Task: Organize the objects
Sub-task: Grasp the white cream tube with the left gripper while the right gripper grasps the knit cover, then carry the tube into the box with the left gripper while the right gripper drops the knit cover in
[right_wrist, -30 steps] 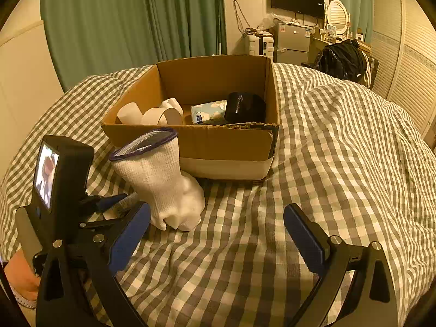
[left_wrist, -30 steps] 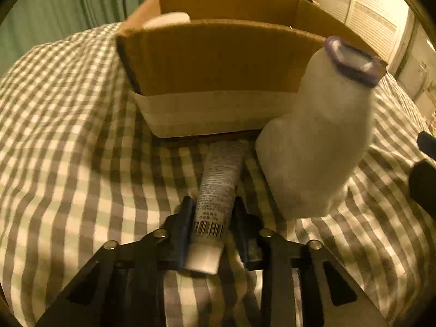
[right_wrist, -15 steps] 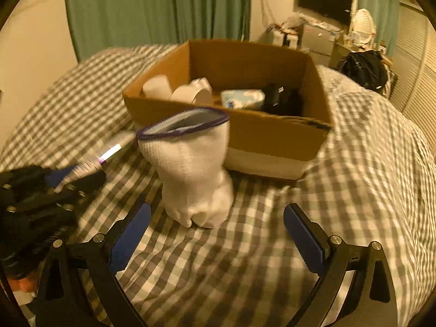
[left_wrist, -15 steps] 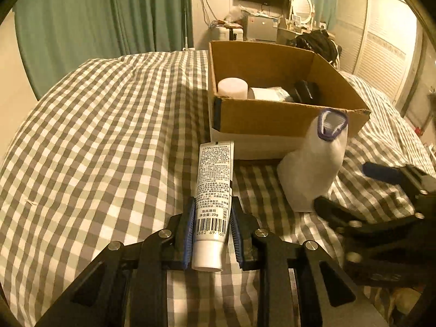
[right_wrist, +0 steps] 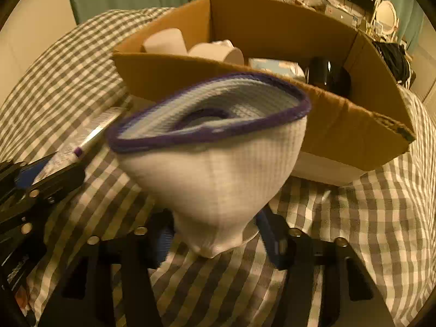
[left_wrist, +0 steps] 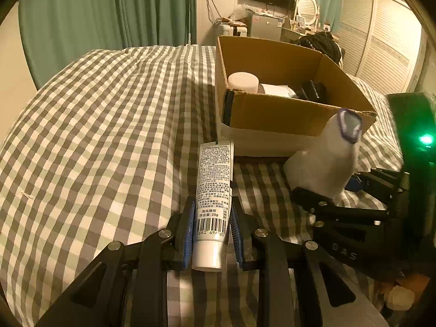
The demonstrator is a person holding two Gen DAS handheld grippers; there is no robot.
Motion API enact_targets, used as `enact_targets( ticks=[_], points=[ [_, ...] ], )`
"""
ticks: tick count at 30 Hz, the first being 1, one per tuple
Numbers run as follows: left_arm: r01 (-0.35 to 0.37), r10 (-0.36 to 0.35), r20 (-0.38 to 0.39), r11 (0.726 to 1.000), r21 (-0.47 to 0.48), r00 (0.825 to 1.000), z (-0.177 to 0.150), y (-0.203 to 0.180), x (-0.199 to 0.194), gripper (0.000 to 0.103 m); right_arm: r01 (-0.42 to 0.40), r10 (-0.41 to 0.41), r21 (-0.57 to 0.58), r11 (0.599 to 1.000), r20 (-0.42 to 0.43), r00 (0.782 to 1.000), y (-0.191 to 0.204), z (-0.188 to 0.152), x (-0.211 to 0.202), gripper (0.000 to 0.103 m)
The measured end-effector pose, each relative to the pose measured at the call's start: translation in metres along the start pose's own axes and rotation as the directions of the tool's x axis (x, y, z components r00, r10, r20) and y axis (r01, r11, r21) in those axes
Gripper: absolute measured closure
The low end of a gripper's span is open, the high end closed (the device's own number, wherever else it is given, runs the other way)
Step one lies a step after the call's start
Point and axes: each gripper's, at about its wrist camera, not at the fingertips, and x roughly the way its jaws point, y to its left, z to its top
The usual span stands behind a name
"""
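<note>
The tube (left_wrist: 212,199) is clamped between the left gripper (left_wrist: 212,234) fingers, in front of the box (left_wrist: 272,114) – and beside it, the sock (right_wrist: 215,163) stands upright between the right gripper (right_wrist: 215,241) fingers; grip unclear.

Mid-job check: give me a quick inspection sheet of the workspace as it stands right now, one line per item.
Surface: bed with a grey-and-white checked cover.
Job's things: toothpaste tube in the left claw; white knit glove with purple cuff between the right claw's fingers; open cardboard box holding white rolls, a black item and a pale packet.
Clutter: nothing seen on the cover.
Grippers: left claw shut on the tube; right claw's fingers flank the glove's base, contact unclear.
Cables: wires by the far wall.
Surroundings: green curtains, wall TV, louvred doors, round mirror.
</note>
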Motion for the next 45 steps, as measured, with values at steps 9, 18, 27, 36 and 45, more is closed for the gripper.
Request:
enact_targets(
  ticks=[9, 18, 27, 36, 45],
  points=[
    [0.004, -0.002, 0.065, 1.000, -0.023, 0.998, 0.003, -0.005, -0.041, 0.079, 0.043, -0.040, -0.014, 0.999, 0.151, 0.988, 0.007, -0.018, -0.065, 0.058],
    [0.024, -0.025, 0.172, 1.000, 0.010, 0.985, 0.004, -0.023, -0.105, 0.079, 0.097, -0.084, -0.030, 0.995, 0.296, 0.952, 0.015, -0.043, -0.153, 0.058],
    [0.019, -0.043, 0.298, 0.996, 0.084, 0.953, 0.035, -0.052, -0.163, 0.079, 0.117, -0.090, -0.032, 0.993, 0.457, 0.885, 0.010, -0.036, -0.249, 0.058],
    [0.007, -0.052, 0.392, 0.993, 0.115, 0.919, 0.109, -0.073, -0.166, 0.079, 0.139, -0.104, -0.020, 0.990, 0.557, 0.824, -0.003, 0.028, -0.280, 0.059],
    [0.011, -0.055, 0.389, 0.993, 0.115, 0.920, 0.174, -0.069, -0.098, 0.079, 0.083, -0.100, 0.055, 0.995, 0.577, 0.811, -0.041, 0.102, -0.253, 0.059]
  ],
)
